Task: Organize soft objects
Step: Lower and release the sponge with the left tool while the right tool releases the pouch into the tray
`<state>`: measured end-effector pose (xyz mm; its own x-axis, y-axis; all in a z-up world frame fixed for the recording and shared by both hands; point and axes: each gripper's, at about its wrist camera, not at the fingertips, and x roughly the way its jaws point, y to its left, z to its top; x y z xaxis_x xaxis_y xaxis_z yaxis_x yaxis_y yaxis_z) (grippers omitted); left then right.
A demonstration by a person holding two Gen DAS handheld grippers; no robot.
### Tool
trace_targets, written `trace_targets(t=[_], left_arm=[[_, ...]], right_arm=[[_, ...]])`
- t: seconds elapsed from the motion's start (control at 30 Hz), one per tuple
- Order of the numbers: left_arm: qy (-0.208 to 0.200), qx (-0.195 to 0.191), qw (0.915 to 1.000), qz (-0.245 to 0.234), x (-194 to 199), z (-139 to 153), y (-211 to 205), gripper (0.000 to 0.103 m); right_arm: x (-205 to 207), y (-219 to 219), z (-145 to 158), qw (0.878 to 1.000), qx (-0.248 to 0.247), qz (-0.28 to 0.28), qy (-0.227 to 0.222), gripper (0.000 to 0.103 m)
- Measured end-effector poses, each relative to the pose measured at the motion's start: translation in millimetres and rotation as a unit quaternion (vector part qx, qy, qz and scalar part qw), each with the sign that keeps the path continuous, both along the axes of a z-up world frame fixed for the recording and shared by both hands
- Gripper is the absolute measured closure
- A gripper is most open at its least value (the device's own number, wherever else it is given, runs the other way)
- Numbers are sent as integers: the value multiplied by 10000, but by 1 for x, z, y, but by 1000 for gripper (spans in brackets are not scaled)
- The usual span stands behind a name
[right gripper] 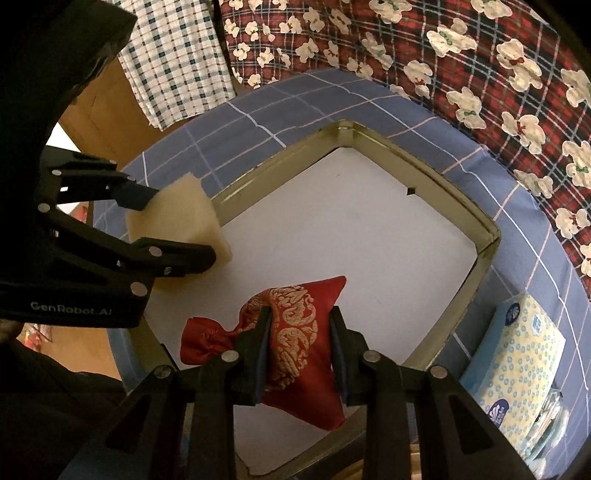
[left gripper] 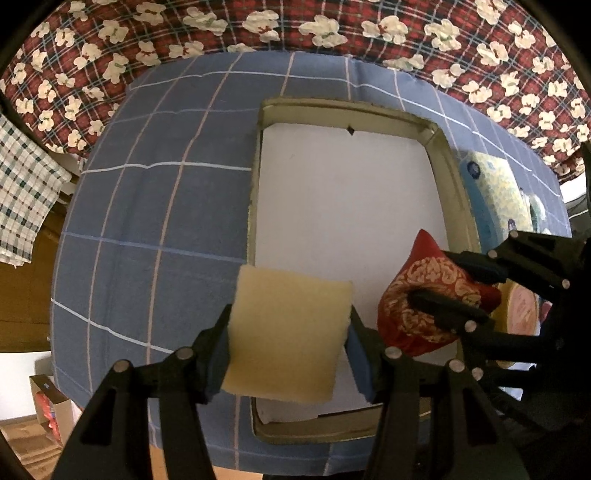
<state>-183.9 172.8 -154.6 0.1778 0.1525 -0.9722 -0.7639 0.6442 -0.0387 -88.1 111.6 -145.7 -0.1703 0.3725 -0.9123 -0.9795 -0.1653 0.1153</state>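
My left gripper (left gripper: 290, 343) is shut on a pale yellow sponge (left gripper: 288, 332) and holds it above the near left edge of a shallow tray (left gripper: 452, 173) with a white floor. The sponge also shows in the right wrist view (right gripper: 177, 218), held by the left gripper (right gripper: 173, 225). My right gripper (right gripper: 300, 350) is shut on a red pouch with gold pattern (right gripper: 295, 347), above the tray's near part (right gripper: 484, 236). In the left wrist view the pouch (left gripper: 424, 295) and right gripper (left gripper: 452, 284) are at the right.
The tray lies on a blue checked cloth (left gripper: 147, 221) over a small table. A yellow and blue tissue pack (right gripper: 517, 365) lies right of the tray. A red plaid fabric with white bears (left gripper: 295, 26) is behind. A checked towel (right gripper: 173, 55) hangs at the left.
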Motion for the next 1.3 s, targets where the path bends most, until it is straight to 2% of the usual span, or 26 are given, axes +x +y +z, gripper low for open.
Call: trace_targets(t=[0.2, 0.27, 0.4, 0.43, 0.47, 0.53, 1.0, 1.3], left_arm=[[127, 28, 9999, -62, 4, -1, -2, 46], [193, 68, 9997, -118, 6, -1, -4, 44], [310, 110, 9992, -205, 10, -2, -9, 41], [331, 119, 9991, -222, 11, -1, -11, 39], [347, 130, 9991, -227, 12, -1, -12, 34], [371, 191, 9989, -219, 12, 1, -13, 33], [187, 532, 9981, -250, 17, 27, -30, 29], [38, 603, 9977, -322, 28, 38, -38, 28]], right_arm=[[4, 0, -2, 10000, -1, -47, -1, 71], [4, -1, 0, 10000, 48, -72, -46, 65], [6, -5, 5, 9997, 182, -126, -74, 34], [6, -6, 7, 9996, 230, -136, -97, 31], [7, -7, 8, 9995, 247, -137, -104, 31], [7, -9, 11, 9995, 266, -145, -127, 30], [21, -31, 31, 9971, 523, -451, -312, 30], [36, -48, 40, 9945, 595, -738, -442, 28]])
